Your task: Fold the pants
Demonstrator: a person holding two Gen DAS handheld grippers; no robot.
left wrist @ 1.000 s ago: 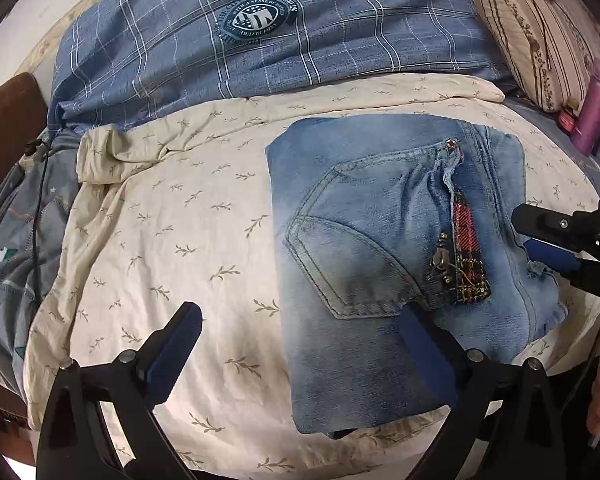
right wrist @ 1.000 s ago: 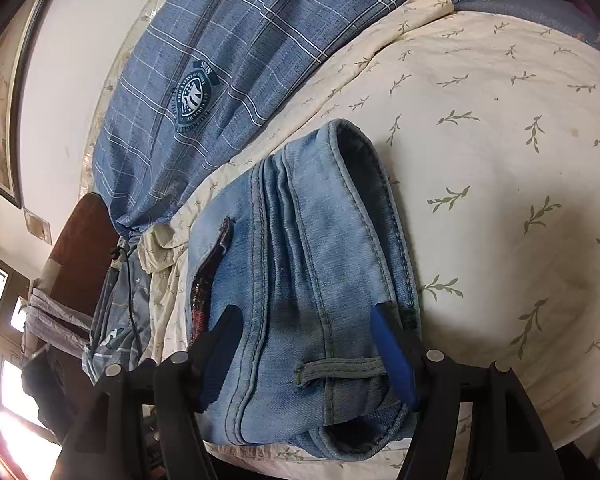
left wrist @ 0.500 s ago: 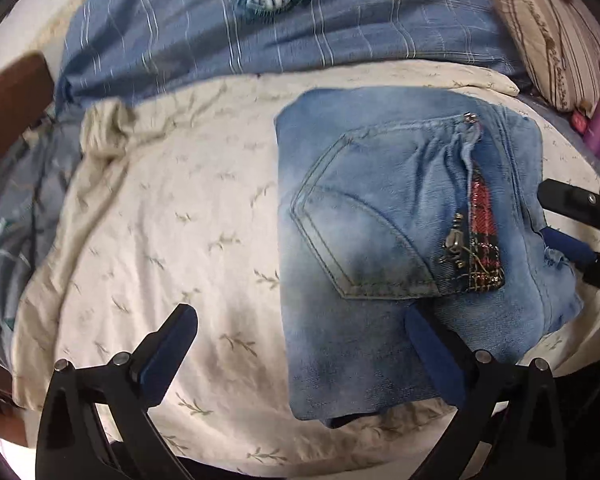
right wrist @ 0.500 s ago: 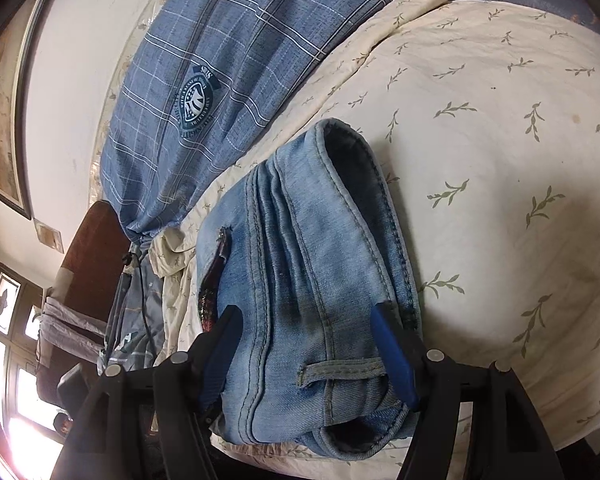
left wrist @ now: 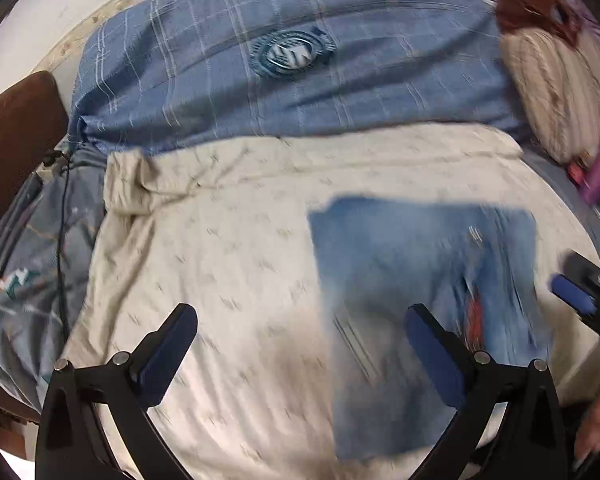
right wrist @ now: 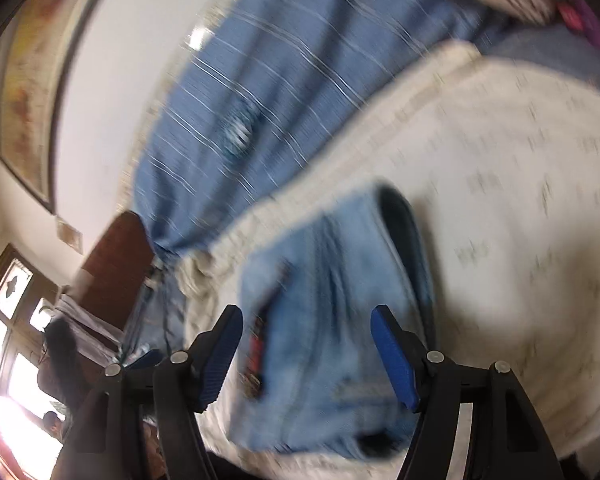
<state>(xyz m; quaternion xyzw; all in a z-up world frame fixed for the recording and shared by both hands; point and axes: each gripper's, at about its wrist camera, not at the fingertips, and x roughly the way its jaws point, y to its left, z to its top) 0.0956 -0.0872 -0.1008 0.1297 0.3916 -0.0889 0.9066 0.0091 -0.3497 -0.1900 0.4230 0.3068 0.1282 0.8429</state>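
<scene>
Your left gripper (left wrist: 300, 344) and right gripper (right wrist: 306, 350) both gape wide, empty, above the folded blue denim pants (left wrist: 420, 280) on the cream leaf-print sheet (left wrist: 228, 264). Only your right view shows the stacked waistband edge (right wrist: 404, 240).

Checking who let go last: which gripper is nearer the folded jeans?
Right. The right gripper straddles the folded jeans edge, open; the left gripper hangs open, mostly over the bedsheet.

Left gripper (left wrist: 300, 344) and right gripper (right wrist: 306, 344), jaws wide apart, empty
</scene>
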